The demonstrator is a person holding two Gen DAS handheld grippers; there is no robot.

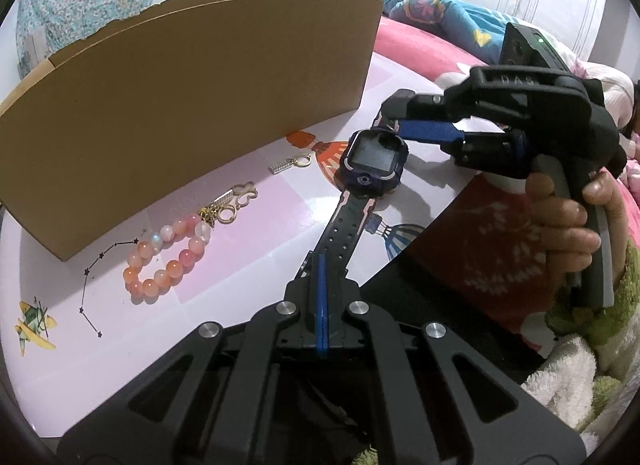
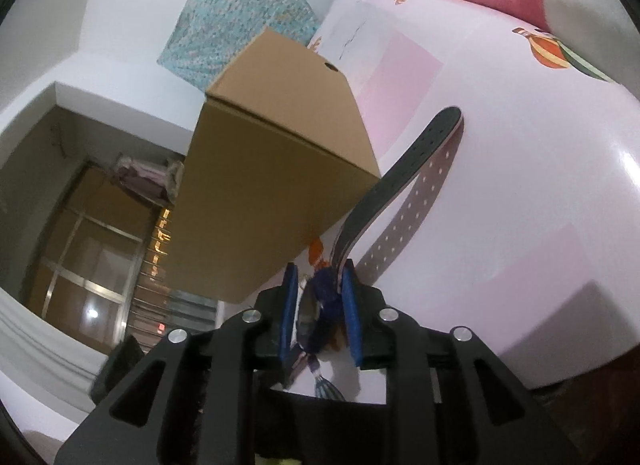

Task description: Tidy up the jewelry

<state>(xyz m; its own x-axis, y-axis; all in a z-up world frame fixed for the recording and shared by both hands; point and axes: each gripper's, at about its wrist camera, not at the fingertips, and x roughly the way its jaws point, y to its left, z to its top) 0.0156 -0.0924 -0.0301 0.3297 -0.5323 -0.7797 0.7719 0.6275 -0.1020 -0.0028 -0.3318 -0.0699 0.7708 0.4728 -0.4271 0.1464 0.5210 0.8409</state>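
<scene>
We hold the watch (image 1: 374, 159) between our two tools above the pink table (image 1: 260, 233), so the sorting is only starting. Our left gripper (image 1: 322, 265) is clamped fully on the near strap, its blue pads pressed together around the band. Our right gripper (image 1: 394, 123) reaches in from the right with its jaws narrow, standing around the watch at its far strap; in the right wrist view the blue pads (image 2: 352, 305) flank the watch body without clearly pressing on it, so we judge that grip loose.

Nothing looks put away yet. The bead bracelet (image 1: 166, 257) lies on the table just in front of the cardboard box (image 1: 192, 105), with a gold keyring charm (image 1: 228, 207) touching its far end and a smaller charm (image 1: 294, 163) farther right. All three wait untouched, and the watch needs a place too.
</scene>
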